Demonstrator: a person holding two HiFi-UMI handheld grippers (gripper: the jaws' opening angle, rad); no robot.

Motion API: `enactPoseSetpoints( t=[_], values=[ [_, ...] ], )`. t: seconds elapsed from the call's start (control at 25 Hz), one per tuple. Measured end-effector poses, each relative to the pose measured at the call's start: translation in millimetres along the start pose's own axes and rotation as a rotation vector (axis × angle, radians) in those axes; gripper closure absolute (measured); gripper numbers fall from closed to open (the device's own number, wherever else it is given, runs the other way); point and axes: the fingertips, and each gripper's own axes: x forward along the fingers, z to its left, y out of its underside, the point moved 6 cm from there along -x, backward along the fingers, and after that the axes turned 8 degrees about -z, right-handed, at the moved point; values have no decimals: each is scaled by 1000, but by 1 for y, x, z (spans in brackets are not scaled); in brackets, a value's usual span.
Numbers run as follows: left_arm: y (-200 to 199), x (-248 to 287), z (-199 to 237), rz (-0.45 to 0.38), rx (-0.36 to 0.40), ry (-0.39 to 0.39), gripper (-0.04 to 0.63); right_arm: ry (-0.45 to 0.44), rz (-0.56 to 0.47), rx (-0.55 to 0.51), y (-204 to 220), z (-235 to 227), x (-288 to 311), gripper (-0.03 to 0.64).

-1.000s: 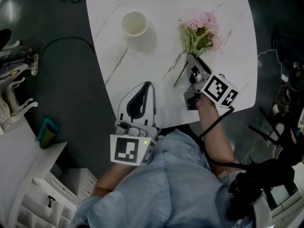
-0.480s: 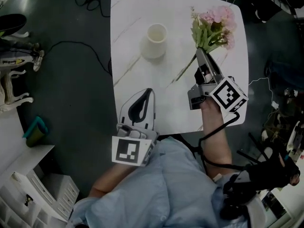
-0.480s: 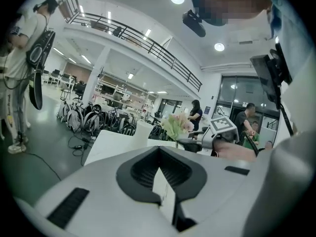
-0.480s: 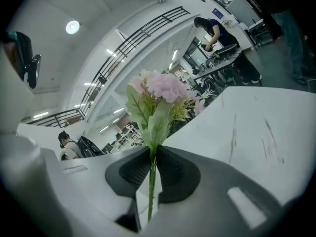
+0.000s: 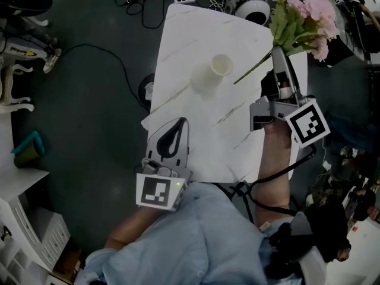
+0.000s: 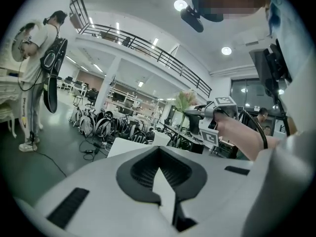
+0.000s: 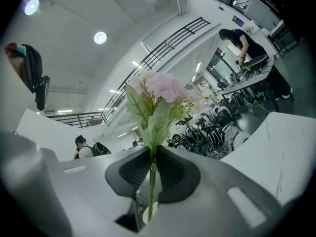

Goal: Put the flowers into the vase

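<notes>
The right gripper [image 5: 278, 55] is clamped on the stem of the pink artificial flower bunch with green leaves [image 5: 303, 15], held above the white marble table [image 5: 196, 129]. The bare stem end slants down-left toward the small cream cylindrical vase [image 5: 221, 66] nearby. The left gripper [image 5: 183, 121], closed and empty, hangs farther off.

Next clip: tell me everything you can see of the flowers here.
The flowers are a small bunch, likely artificial: pale pink blooms, light green leaves, thin green stems. The right gripper is shut on the stems just below the leaves, holding the bunch in the air, blooms pointing away from the person. The stem ends trail over the white table, outside the vase.
</notes>
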Motion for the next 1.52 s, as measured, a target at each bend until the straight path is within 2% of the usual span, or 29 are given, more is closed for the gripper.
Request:
enactPoseSetpoints(
  t=[0.24,0.52,0.68,1.12,1.28,1.4,1.52],
  values=[
    [-5,1,14,-10,-11,-52,592,-73,-29,-54,0,17,34,582],
    [-1,5,26,2,-24,-69,591,-110,-45,-113,31,12,39,581],
    [4,12,24,18,-29,-64,592,-154,-40,-198,54,9,28,581],
    [6,14,19,31,-19,-27,592,-187,120,-456,113,12,6,554],
    [6,12,17,37,-12,-24,591,-186,191,-479,122,13,1,529],
    [6,12,14,36,-4,-20,592,-188,229,-484,122,17,-3,478],
    [6,14,9,36,4,-15,592,-186,253,-484,116,18,-5,468]
  ],
)
